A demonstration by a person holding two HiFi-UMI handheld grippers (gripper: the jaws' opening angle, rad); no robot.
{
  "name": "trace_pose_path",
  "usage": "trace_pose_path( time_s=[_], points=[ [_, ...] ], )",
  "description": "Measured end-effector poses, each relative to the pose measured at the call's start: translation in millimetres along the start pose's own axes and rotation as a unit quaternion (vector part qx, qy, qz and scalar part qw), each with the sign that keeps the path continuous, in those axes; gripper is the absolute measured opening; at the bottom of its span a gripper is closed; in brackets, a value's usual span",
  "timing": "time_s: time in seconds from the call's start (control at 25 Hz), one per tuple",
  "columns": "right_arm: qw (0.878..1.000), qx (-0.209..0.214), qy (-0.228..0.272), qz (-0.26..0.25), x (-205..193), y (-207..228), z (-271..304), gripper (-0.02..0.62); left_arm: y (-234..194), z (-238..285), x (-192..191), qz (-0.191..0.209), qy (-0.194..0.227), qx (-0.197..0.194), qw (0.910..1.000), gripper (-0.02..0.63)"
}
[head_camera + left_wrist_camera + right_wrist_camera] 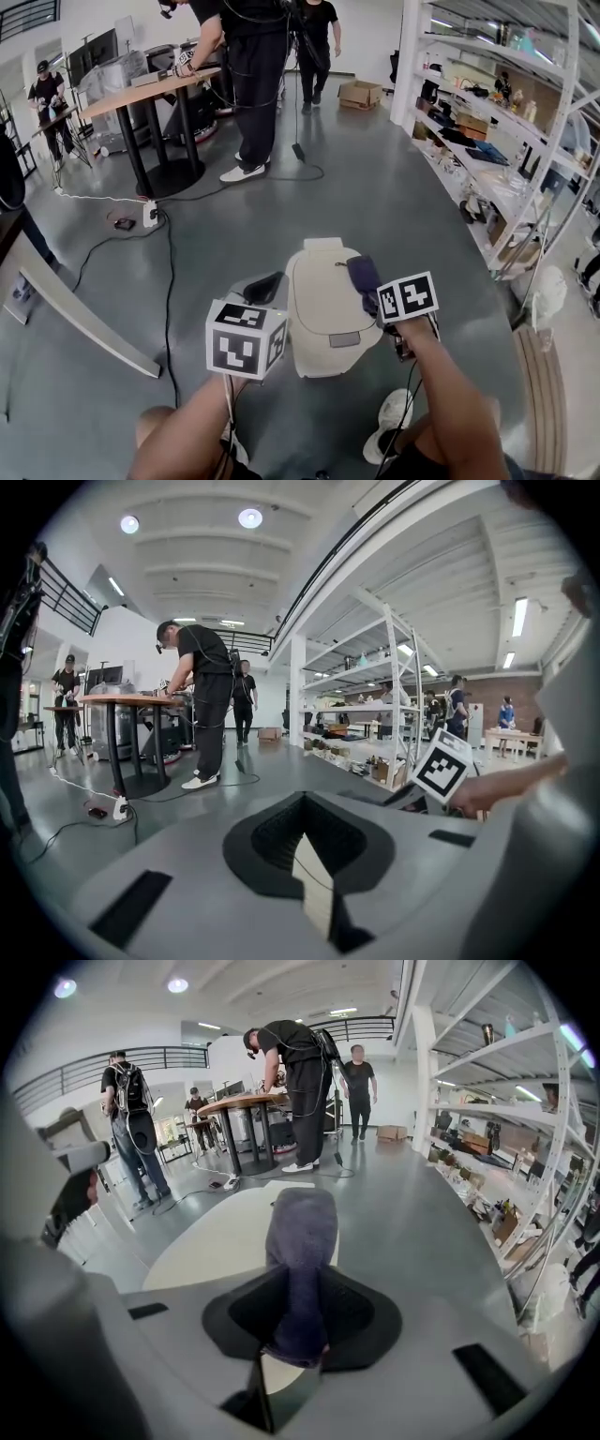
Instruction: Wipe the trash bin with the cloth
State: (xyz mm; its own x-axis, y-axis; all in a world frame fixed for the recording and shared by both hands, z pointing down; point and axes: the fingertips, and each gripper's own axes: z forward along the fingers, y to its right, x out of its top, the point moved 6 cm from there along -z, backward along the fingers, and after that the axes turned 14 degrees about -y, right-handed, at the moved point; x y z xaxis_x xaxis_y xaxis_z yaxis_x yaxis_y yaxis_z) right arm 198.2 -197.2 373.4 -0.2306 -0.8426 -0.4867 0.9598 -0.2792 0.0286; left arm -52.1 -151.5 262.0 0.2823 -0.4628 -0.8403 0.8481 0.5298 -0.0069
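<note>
While the cream plastic trash bin (pixel 319 328) stands closed on the grey floor (pixel 394 187), the right gripper (pixel 295 1340) pinches a folded purple cloth (pixel 302 1232) over its lid. The left gripper (pixel 300 844), jaws together and empty, hovers just beside the bin's left edge.

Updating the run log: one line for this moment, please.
right gripper: shut on purple cloth | cloth: over cream plastic trash bin lid | left gripper: shut, empty, at bin's left

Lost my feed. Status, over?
Right gripper shut on cloth, above trash bin. Left gripper shut, empty, beside bin. Nothing blocking.
</note>
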Motion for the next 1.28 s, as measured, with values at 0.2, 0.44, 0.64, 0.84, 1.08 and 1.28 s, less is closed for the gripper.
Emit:
trace_pose_path(
  time_s=[0.2,0.44,0.64,0.84,1.08,1.28],
  points=[
    [1.0,0.0,0.01,0.004,1.9,-2.6,-4.9,0.101,0.6,-2.0,0.8,-0.001,0.003,-0.001,1.0,-0.002],
    [0.997,0.051,0.049,-0.016,13.9,-43.7,-27.8,0.101,-1.9,-7.6,0.3,0.0,0.003,0.0,1.0,-0.003],
    [0.994,0.081,0.055,-0.051,13.7,-89.6,-33.2,0.101,-9.9,-16.8,-4.7,-0.008,0.005,0.006,0.9999,-0.003],
    [0.991,0.097,0.043,-0.082,11.6,-123.5,-26.0,0.101,-18.1,-25.1,-11.7,-0.013,0.003,0.01,0.9999,-0.002],
    [0.988,0.1,0.014,-0.119,5.7,-145.9,-18.0,0.101,-19.0,-30.1,-12.3,-0.011,-0.002,0.012,0.9999,-0.003],
    [0.986,0.071,-0.011,-0.153,-5.8,-151.2,-8.3,0.101,-14.1,-32.7,-16.1,-0.008,-0.004,0.008,0.9999,-0.002]
  ],
)
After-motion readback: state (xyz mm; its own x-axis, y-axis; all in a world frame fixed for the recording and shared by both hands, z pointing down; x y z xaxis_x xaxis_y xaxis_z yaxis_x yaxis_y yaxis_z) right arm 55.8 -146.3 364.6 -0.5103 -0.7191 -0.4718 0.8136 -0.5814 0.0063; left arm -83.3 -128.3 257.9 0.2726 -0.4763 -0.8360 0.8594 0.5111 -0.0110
